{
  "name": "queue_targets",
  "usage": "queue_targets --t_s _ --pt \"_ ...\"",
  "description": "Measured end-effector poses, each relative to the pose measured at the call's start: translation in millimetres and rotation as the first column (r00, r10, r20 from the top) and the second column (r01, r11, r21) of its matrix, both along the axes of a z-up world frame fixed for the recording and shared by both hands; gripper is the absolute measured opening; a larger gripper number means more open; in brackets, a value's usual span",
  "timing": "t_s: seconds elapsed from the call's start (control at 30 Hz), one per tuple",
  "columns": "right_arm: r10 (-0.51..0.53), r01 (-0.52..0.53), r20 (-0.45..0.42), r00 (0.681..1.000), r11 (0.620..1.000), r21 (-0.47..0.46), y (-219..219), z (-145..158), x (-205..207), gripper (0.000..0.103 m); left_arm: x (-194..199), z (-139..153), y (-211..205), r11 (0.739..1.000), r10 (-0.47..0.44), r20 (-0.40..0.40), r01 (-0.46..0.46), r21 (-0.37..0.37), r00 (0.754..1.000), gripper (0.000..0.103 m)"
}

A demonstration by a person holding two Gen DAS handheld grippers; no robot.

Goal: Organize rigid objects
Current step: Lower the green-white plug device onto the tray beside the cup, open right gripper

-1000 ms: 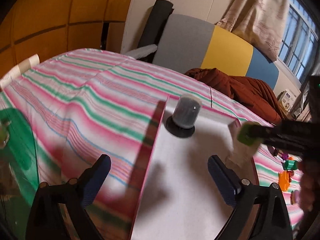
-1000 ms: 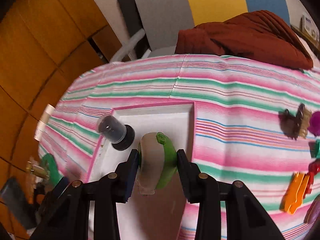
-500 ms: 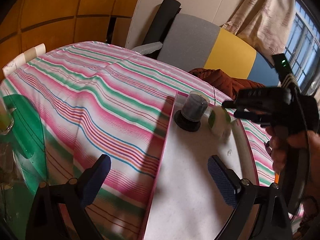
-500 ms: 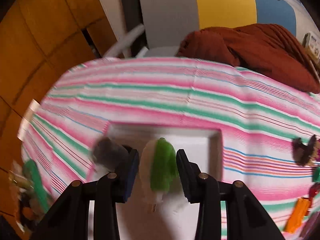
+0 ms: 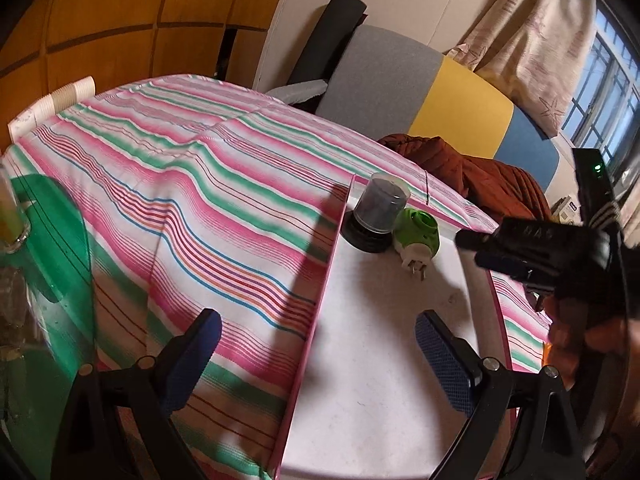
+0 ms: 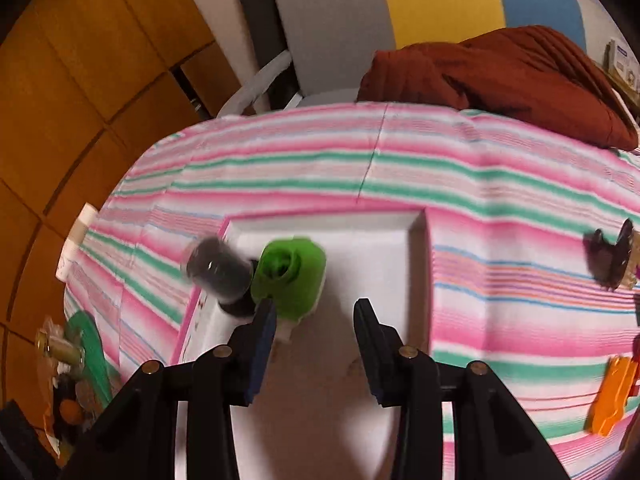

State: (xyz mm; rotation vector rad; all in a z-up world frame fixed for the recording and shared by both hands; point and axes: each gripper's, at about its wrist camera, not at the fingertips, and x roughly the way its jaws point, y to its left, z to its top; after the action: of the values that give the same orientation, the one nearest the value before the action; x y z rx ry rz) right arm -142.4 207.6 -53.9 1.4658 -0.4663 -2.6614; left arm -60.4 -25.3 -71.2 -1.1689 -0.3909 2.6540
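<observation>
A white tray with a pink rim (image 5: 380, 360) (image 6: 380, 248) lies on the striped tablecloth. At its far left corner stands a dark canister under a clear cap (image 5: 378, 216) (image 6: 220, 268). A green and white plug-in device (image 5: 416, 234) (image 6: 290, 276) lies on its side against the canister, prongs toward me. My right gripper (image 6: 316, 312) (image 5: 480, 248) hovers over the tray just behind the device, open, with nothing between its fingers. My left gripper (image 5: 318, 322) is open above the tray's left rim and holds nothing.
Small toys lie on the cloth right of the tray: an orange one (image 6: 612, 396) and a dark one (image 6: 608, 260). A green glass surface (image 5: 48, 240) with a jar (image 5: 12, 216) sits at the left. A brown jacket (image 6: 500, 72) lies beyond the table.
The right gripper carried the green plug-in device to the tray's far end and let it go beside the canister; its fingers now stand apart behind it. The left gripper stayed put.
</observation>
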Motion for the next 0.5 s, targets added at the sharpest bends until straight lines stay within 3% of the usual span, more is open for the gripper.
queue_targets --t_s 0.27,0.43,0.5 --pt "0.079 -0.083 0.060 0.995 0.994 0.065 -31 -23 -12 0.040 8 4 -4 1.000 0.000 -0.005 0.000 -0.021 1.000 0.098" --pt "0.026 -0.029 0.022 0.999 0.987 0.159 -29 -15 -24 0.040 12 4 -7 1.000 0.004 0.000 -0.004 -0.030 1.000 0.099" --pt "0.038 -0.037 -0.004 0.999 0.993 0.108 -21 -4 -17 0.040 13 3 -6 1.000 0.002 0.001 -0.002 -0.031 1.000 0.099"
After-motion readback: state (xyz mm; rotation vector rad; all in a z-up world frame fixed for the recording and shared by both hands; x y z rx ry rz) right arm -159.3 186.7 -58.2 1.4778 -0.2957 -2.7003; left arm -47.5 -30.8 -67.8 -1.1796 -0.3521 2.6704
